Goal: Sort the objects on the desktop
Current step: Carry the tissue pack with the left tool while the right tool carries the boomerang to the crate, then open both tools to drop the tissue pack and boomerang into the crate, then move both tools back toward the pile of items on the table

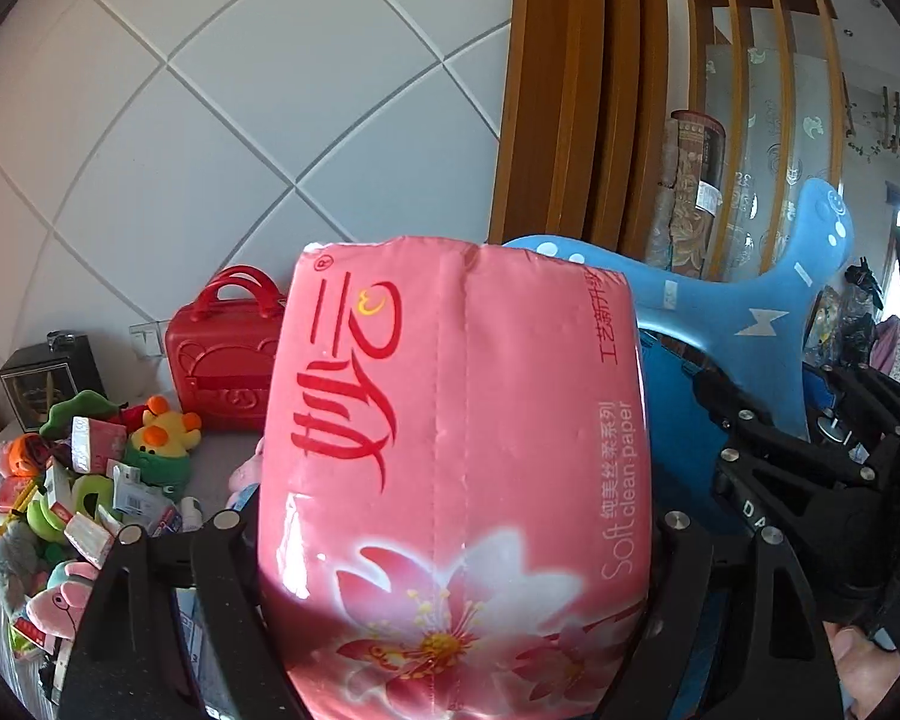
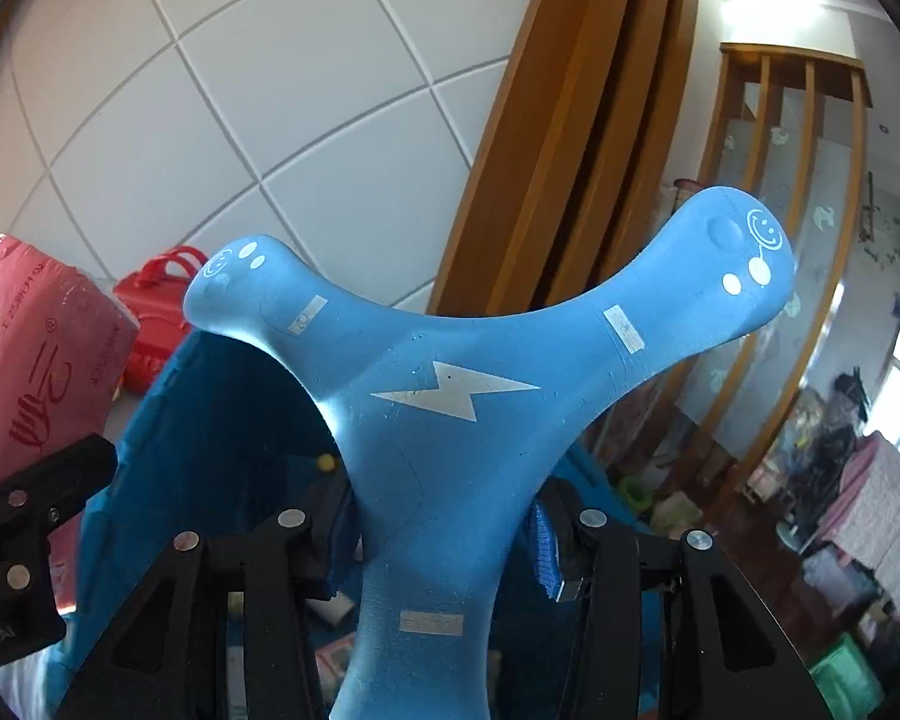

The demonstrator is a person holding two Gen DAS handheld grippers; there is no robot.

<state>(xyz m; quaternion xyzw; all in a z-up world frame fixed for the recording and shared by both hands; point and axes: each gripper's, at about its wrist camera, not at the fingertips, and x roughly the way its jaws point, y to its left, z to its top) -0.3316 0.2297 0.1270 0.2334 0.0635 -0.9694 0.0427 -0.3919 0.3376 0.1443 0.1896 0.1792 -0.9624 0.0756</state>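
Note:
My left gripper (image 1: pixel 450 546) is shut on a pink tissue pack (image 1: pixel 450 432) with red characters and a flower print, held up in front of the camera. The pack also shows at the left of the right wrist view (image 2: pixel 36 372). My right gripper (image 2: pixel 444 528) is shut on a blue three-armed foam boomerang (image 2: pixel 450 414) with a white lightning bolt, held upright. The boomerang also shows at the right of the left wrist view (image 1: pixel 744 306), just behind the pack. The right gripper's body (image 1: pixel 810 468) is to the right of the pack.
A red toy suitcase (image 1: pixel 222 360) stands against the white tiled wall. A heap of plush toys and small packs (image 1: pixel 90 480) lies on the grey surface at the left. A blue bin (image 2: pixel 210 450) is below the boomerang. A wooden partition (image 1: pixel 570 90) stands behind.

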